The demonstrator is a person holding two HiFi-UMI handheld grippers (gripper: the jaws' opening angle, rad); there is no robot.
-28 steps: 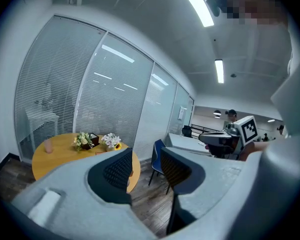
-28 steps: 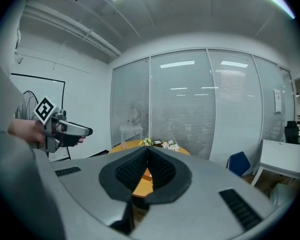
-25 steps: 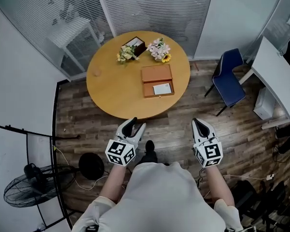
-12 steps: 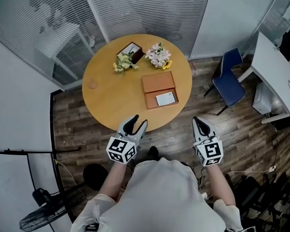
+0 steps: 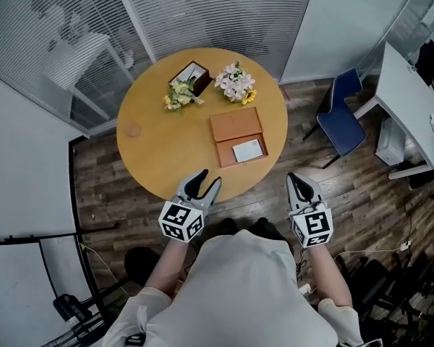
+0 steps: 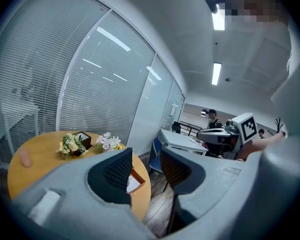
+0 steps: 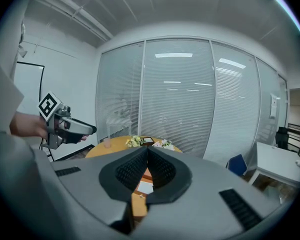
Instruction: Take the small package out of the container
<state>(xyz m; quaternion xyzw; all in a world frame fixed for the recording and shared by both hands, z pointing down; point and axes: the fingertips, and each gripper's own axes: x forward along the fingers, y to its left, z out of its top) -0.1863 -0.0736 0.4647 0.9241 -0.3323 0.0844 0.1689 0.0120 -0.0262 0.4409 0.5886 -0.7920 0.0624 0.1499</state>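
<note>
An open brown box (image 5: 239, 138) lies on the round wooden table (image 5: 166, 150), lid folded back. The small white package (image 5: 247, 150) rests in its near half. Both grippers hover off the table's near edge, short of the box. My left gripper (image 5: 205, 183) is open with nothing between its fingers; in the left gripper view (image 6: 145, 160) the box (image 6: 136, 180) shows through the gap. My right gripper (image 5: 297, 184) is shut and empty, its tips meeting (image 7: 147, 155), with the package (image 7: 145, 187) visible below them.
At the table's far side stand two flower bunches (image 5: 234, 82) (image 5: 178, 93) and a dark box (image 5: 191, 73). A small pink cup (image 5: 134, 130) sits at the left. A blue chair (image 5: 345, 120) and a white desk (image 5: 412, 114) stand to the right. Glass walls with blinds lie behind.
The view has moved closer to the table, whose near edge now reaches the gripper tips. Both grippers keep the same pose and jaw state.
</note>
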